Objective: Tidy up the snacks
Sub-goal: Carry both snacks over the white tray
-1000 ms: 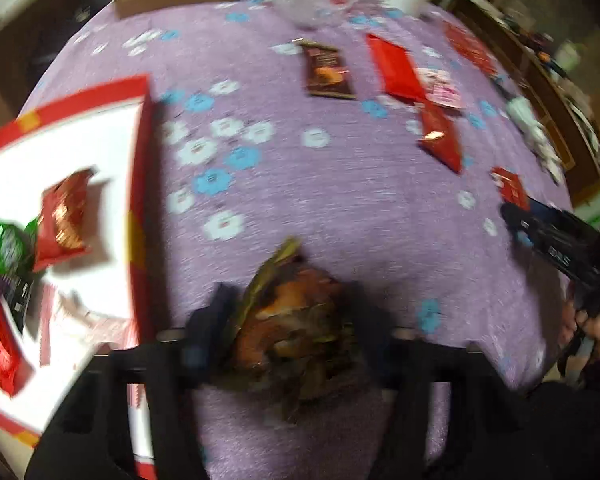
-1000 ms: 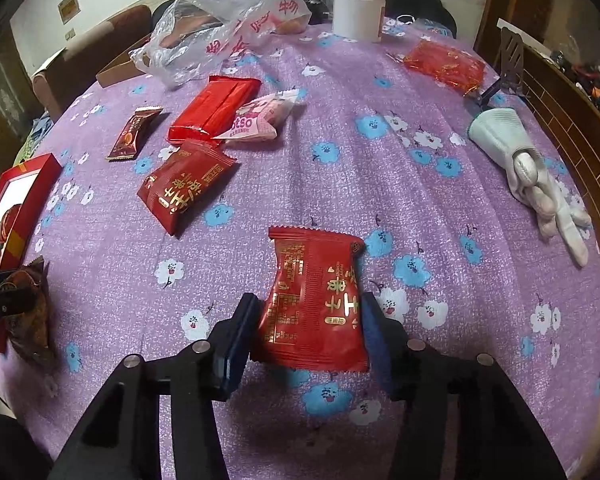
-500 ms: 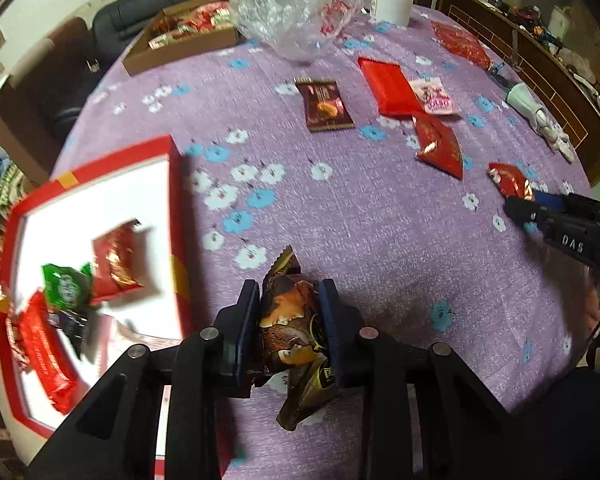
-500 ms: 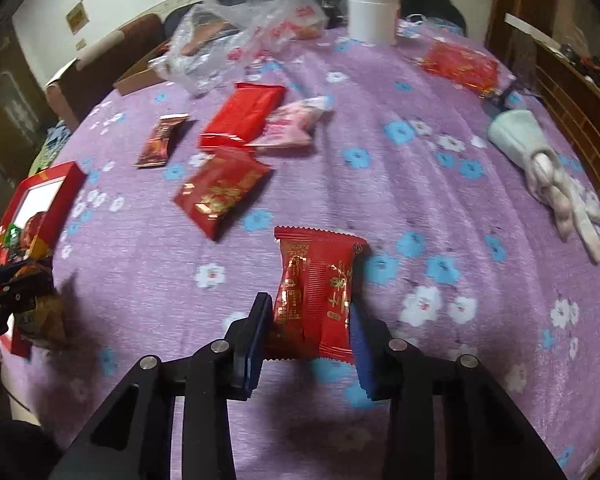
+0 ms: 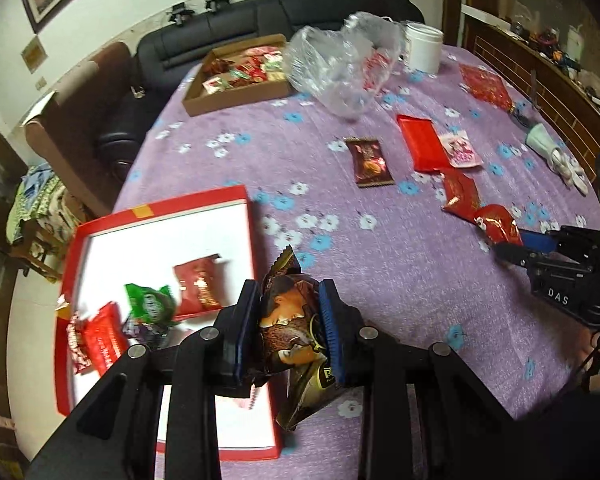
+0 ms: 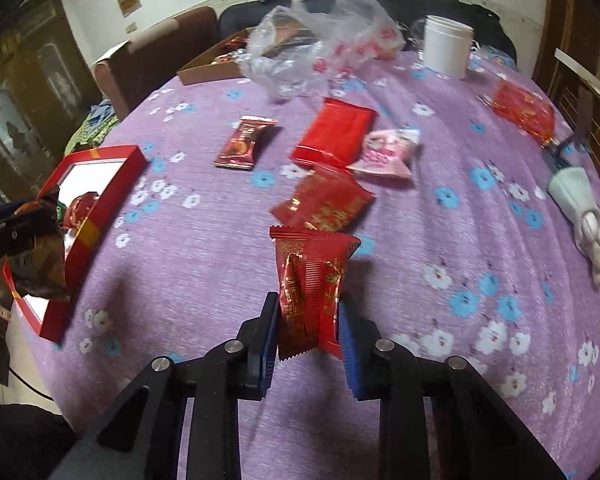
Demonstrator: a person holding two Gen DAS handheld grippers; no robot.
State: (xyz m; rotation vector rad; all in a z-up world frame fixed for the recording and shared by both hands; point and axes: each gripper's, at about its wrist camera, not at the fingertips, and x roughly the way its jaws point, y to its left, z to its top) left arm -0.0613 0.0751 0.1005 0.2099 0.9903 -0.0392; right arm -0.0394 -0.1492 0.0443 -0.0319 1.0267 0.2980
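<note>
My left gripper (image 5: 289, 296) is shut on a brown snack packet (image 5: 296, 332), held above the purple tablecloth beside the right wall of the red box (image 5: 244, 208). The white-floored box holds a red packet (image 5: 198, 288), a green one (image 5: 150, 300) and another red one (image 5: 102, 340). My right gripper (image 6: 309, 308) is shut on a red snack packet (image 6: 310, 280), lifted off the cloth. Ahead of it lie a red packet (image 6: 324, 204), a pink packet (image 6: 386, 152), a flat red pack (image 6: 334, 130) and a brown packet (image 6: 244, 142). The red box (image 6: 112, 184) is at far left there.
At the table's far side are a cardboard tray of snacks (image 5: 236, 80), a crumpled clear plastic bag (image 5: 340, 68) and a white jar (image 5: 422, 48). A red foil bag (image 5: 486, 86) and a white glove (image 5: 556, 156) lie near the right edge. A dark sofa stands behind.
Both grippers have closed on their packets and lifted them off the cloth. The left one has risen beside the red box; the right one has shifted towards the left.
</note>
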